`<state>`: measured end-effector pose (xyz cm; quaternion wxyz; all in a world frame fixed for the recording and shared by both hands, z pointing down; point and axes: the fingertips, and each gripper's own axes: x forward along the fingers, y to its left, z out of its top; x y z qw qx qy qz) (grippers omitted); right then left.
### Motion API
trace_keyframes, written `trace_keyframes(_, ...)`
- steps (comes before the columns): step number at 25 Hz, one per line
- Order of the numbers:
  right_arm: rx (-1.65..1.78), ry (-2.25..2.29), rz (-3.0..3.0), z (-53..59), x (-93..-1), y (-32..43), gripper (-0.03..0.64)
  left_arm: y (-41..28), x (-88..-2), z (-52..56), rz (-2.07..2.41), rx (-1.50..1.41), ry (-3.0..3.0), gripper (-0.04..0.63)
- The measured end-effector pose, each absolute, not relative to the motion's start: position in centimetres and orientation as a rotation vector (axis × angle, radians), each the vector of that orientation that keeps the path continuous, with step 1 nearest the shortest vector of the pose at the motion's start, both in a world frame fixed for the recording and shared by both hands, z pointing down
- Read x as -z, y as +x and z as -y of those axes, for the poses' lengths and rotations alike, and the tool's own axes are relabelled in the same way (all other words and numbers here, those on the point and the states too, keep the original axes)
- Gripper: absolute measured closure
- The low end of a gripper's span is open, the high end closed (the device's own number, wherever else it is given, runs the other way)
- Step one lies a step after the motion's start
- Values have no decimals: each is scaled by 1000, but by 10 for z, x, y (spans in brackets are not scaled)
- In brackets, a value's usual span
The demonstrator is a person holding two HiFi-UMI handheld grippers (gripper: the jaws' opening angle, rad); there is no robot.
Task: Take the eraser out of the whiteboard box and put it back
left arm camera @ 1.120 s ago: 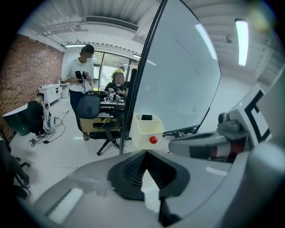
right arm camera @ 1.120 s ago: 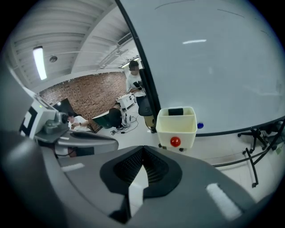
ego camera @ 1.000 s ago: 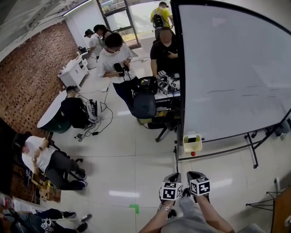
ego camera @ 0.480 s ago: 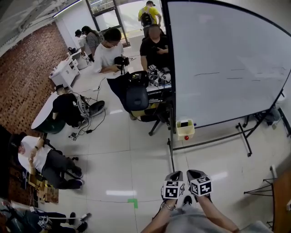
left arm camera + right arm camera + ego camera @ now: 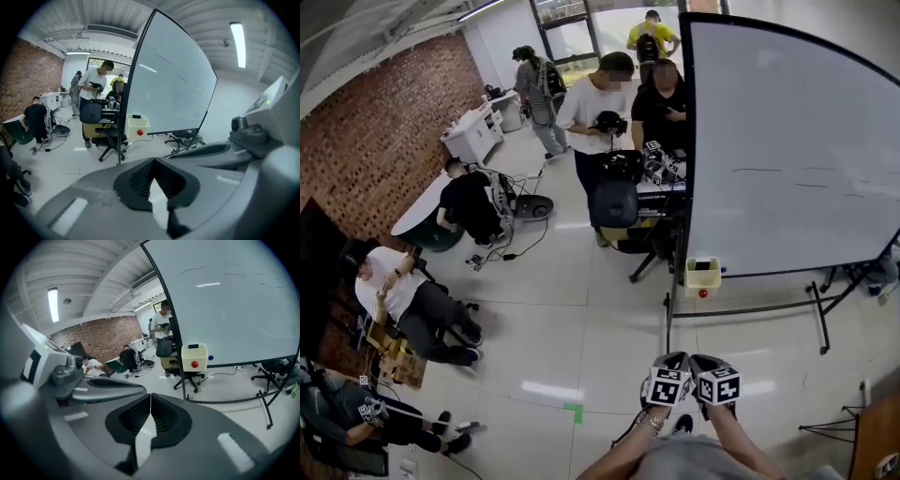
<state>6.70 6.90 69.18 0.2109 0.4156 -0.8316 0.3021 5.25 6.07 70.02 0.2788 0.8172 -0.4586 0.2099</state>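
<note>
Your head turned, sliding the whiteboard (image 5: 787, 141) rightward; left gripper (image 5: 152, 180) and right gripper (image 5: 149, 416) remain closed on nothing (far off), so the eraser (image 5: 703, 265) lies in the box (image 5: 703, 281) at its lower-left corner.

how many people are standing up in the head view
4: a person in white and a person in black beside the whiteboard's left edge, a person in stripes further left, a person in yellow at the back. Others may be hidden.
</note>
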Motion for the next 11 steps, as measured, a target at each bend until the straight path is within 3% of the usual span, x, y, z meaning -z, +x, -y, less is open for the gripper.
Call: trace_keyframes(11,-841,1091,2348,-50,-686,62,611,47,-693,-42,1289,-563,2169,592)
